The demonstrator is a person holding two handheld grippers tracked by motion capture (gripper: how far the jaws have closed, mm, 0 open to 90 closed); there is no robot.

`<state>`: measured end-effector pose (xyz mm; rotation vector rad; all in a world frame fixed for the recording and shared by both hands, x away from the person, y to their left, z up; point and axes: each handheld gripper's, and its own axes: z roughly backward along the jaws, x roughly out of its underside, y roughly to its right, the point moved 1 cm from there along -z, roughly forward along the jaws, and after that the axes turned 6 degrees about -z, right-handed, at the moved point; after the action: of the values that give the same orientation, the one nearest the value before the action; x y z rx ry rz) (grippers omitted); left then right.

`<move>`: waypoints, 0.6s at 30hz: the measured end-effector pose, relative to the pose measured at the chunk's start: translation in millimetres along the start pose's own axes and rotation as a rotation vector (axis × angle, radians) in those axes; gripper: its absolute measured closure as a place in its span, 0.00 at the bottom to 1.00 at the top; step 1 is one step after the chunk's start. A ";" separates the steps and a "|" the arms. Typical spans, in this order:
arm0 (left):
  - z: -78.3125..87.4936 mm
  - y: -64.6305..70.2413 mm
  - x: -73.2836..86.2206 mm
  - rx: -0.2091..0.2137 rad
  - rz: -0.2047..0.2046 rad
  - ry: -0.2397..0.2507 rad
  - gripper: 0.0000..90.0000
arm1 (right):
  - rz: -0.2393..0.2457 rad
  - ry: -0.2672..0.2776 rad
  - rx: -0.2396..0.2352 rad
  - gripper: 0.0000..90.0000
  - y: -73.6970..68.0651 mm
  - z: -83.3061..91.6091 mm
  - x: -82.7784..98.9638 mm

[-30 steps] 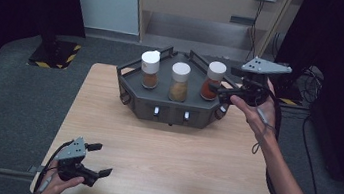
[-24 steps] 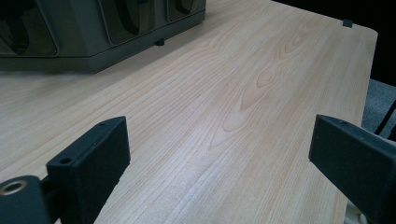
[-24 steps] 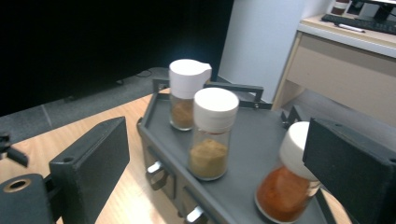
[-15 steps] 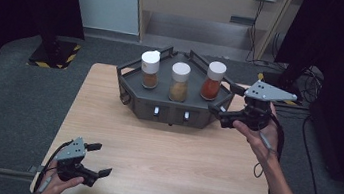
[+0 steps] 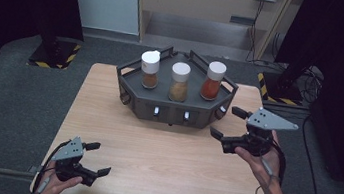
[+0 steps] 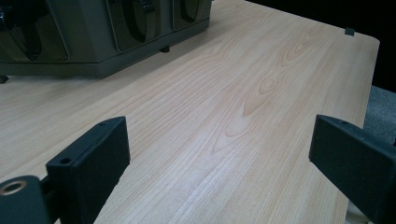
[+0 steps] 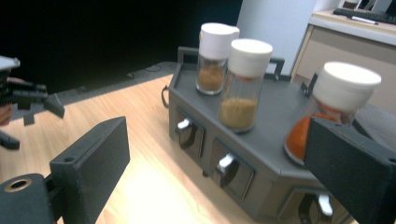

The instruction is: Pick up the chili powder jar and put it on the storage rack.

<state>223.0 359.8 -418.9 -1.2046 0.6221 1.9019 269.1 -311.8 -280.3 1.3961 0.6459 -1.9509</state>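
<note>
A dark grey rack (image 5: pixel 173 108) with small drawers stands at the back of the wooden table (image 5: pixel 167 157). On its top stand three white-capped spice jars: brown (image 5: pixel 150 69), tan (image 5: pixel 179 82) and red-orange (image 5: pixel 212 80). My right gripper (image 5: pixel 224 122) hovers open just right of the rack's front corner, empty; in the right gripper view the red-orange jar (image 7: pixel 336 112), the tan jar (image 7: pixel 245 88) and the drawers (image 7: pixel 229 170) lie ahead. My left gripper (image 5: pixel 97 158) rests open and empty near the table's front left corner, its fingers (image 6: pixel 91 154) wide apart over bare wood.
The rack's side (image 6: pixel 93 32) shows at the top left of the left gripper view. Dark carpet surrounds the table, with cables (image 5: pixel 313 80) at the right. A cabinet (image 5: pixel 206 11) stands behind the table. Bare wood stretches between the rack and the front edge.
My right gripper has drawn back from the red-orange jar, moving down and toward the front along the rack's right side. The left gripper has stayed put.
</note>
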 end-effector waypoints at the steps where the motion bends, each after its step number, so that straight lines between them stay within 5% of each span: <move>1: 0.1 -0.1 0.1 0.001 0.001 0.001 0.05 | 0.001 -0.002 0.005 0.09 -1.6 1.9 3.6; 18: 0.6 -0.4 1.1 -0.001 0.004 0.008 0.05 | -0.055 -0.051 0.041 0.09 -11.3 22.4 54.7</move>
<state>222.8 360.9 -419.7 -1.2134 0.6283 1.9017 234.2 -332.1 -324.9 1.3615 0.6301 -2.0471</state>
